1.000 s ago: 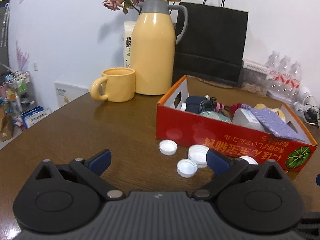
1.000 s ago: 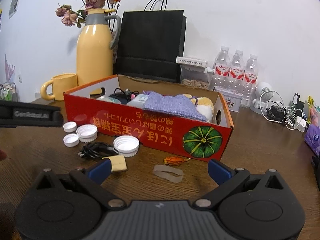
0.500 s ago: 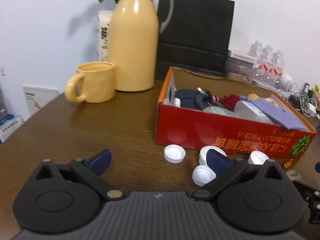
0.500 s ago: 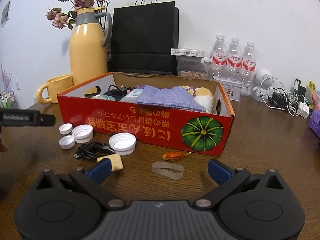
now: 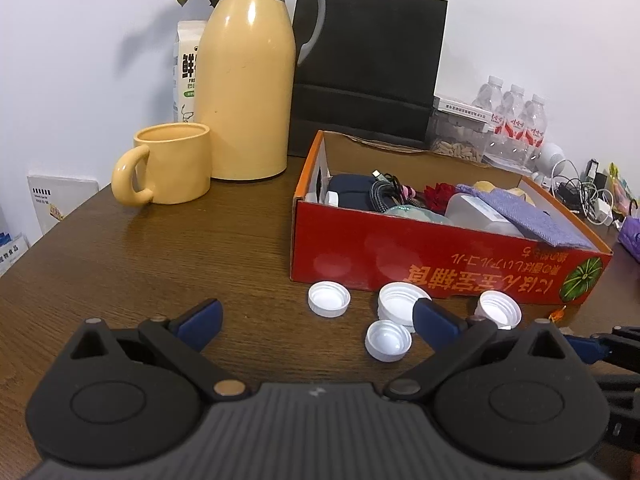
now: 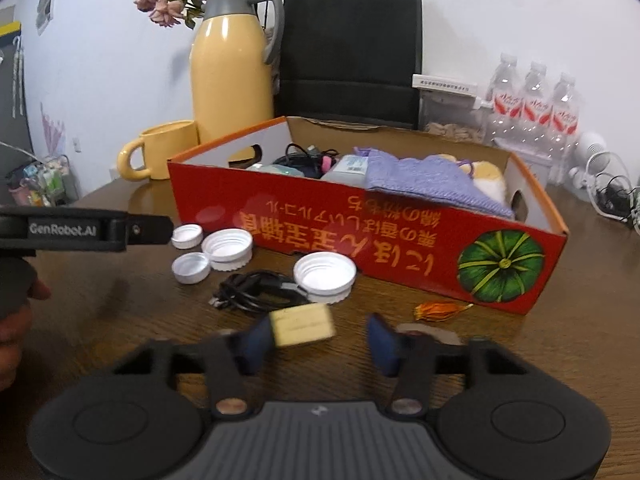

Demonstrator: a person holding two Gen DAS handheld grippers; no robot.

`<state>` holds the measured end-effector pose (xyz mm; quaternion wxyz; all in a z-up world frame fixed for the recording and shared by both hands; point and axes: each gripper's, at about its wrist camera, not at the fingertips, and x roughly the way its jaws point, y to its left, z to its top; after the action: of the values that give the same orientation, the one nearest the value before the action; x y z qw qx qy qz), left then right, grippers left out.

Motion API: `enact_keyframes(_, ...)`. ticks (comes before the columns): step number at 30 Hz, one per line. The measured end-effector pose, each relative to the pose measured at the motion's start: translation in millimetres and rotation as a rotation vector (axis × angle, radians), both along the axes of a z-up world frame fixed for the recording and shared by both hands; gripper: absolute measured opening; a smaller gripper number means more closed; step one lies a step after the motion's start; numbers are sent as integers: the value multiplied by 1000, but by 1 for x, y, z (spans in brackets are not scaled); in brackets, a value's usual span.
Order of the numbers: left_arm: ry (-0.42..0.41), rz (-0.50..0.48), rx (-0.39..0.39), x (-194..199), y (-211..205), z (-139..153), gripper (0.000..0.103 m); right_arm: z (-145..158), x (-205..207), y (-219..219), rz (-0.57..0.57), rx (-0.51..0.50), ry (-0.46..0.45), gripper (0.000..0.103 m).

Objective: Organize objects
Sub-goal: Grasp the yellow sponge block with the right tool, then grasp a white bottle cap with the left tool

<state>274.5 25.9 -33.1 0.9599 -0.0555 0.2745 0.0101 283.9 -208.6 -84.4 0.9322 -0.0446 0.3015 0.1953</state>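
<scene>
Over wooden table (image 6: 120,320), right hand-held gripper (image 6: 320,338) half-open around eraser (image 6: 303,325).

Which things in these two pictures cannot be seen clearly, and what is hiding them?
- Right wrist view: the right gripper and the tan block are motion-blurred; whether a finger touches the block is unclear.
- Right wrist view: a pale ring is mostly behind one finger.
- Left wrist view: one cap is partly covered by a finger of the left gripper.
- Both views: the lower contents of the box are hidden by its wall and the purple cloth.
</scene>
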Motion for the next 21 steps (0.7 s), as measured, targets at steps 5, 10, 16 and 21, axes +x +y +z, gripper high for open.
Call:
enact_keyframes(5,2,-2,23,-1,-3,-2,103,4,-10,0,-4,-6,-61,31)
enact_keyframes(10,48,-54,59,0,-11,-8,103,14,-20,-7,-69,-3,-156,31)
enact_keyframes(16,78,-65,107,7,-22,-15,103,21,-20,-15,-115,19,-183,31)
enact_keyframes(21,103,-67,107,16,-29,-17,64,21,-22,-13,-105,11,-188,31)
